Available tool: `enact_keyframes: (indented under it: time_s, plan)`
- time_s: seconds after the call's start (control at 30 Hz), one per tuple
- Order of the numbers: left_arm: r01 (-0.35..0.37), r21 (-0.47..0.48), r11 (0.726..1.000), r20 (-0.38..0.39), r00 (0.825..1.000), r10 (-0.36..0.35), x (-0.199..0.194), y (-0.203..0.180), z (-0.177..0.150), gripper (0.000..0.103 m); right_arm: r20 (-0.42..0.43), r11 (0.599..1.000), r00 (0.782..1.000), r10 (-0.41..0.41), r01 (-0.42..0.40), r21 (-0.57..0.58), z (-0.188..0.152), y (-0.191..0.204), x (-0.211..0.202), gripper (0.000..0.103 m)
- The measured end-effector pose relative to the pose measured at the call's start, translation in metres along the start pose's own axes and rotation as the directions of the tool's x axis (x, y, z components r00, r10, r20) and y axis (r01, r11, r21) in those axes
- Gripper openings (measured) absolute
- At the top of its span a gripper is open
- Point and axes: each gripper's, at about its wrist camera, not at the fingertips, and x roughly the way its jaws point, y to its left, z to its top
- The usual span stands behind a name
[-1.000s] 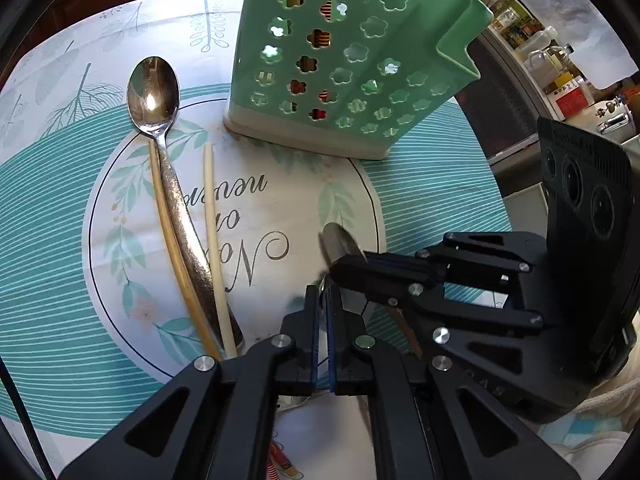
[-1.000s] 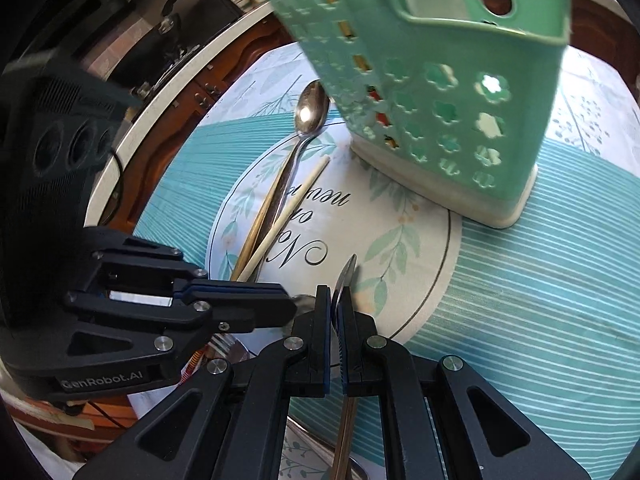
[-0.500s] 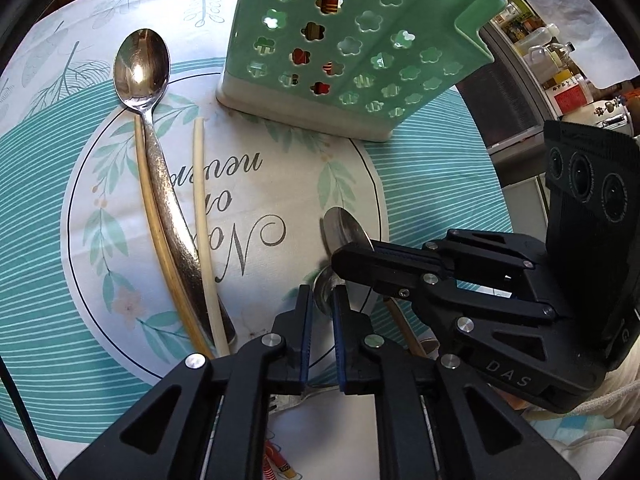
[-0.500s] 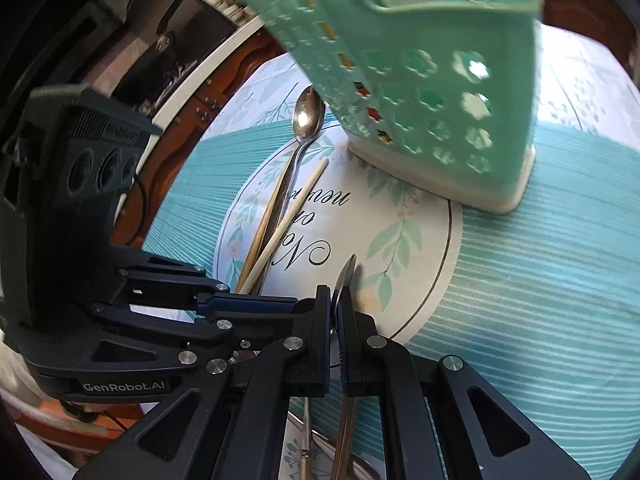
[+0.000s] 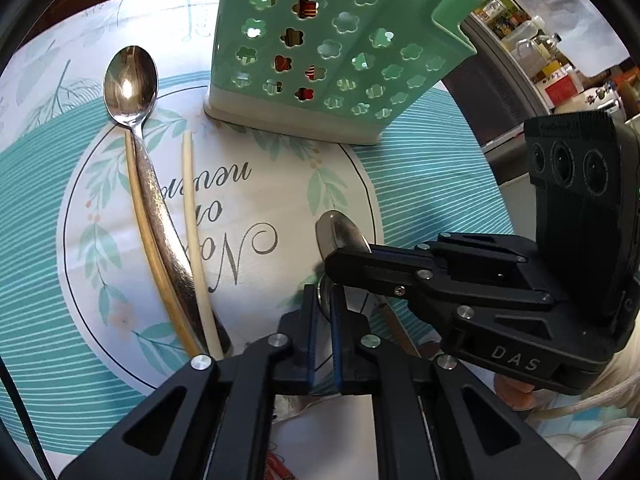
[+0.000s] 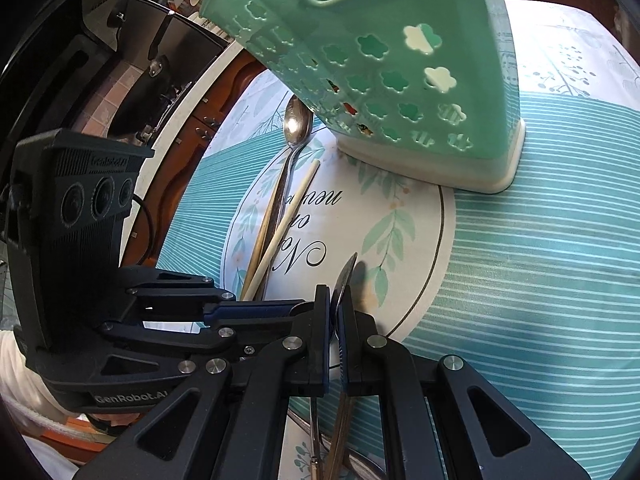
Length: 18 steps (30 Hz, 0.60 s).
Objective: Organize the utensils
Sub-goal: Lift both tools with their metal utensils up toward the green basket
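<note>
A green perforated utensil holder [image 5: 340, 44] stands at the back of the round mat; it also shows in the right wrist view [image 6: 400, 76]. My right gripper [image 6: 335, 312] is shut on a small metal spoon [image 6: 345, 276], whose bowl [image 5: 340, 234] sticks out past the fingers. My left gripper [image 5: 323, 316] is slightly open, its tips at that spoon, right beside the right gripper's fingers [image 5: 384, 268]. A large metal spoon [image 5: 132, 88] lies on the mat between two pale chopsticks [image 5: 191, 200].
A teal striped placemat with a white printed middle [image 5: 248, 200] covers the table. A kitchen counter with bottles [image 5: 540, 52] is at the right. Dark cabinets and appliances [image 6: 152, 64] are beyond the table's left edge.
My left gripper has opened a little from shut. The right gripper still holds the small spoon, and both have drifted slightly toward the holder.
</note>
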Motion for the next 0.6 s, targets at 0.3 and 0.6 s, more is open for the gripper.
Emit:
enact_keyframes:
  time_s: [0.3, 0.6]
  plan:
    - [-0.113, -0.012, 0.994, 0.048, 0.992, 0.113, -0.022, -0.016, -0.001, 0.001, 0.011, 1.000, 1.000, -0.017, 0.017, 0.001, 0.001, 0.003, -0.016, 0.003]
    - [-0.227, -0.041, 0.973, 0.261, 0.937, 0.230, -0.102, -0.050, 0.011, 0.001, 0.183, 1.000, 0.983, -0.027, 0.029, -0.007, 0.021, 0.020, -0.083, 0.003]
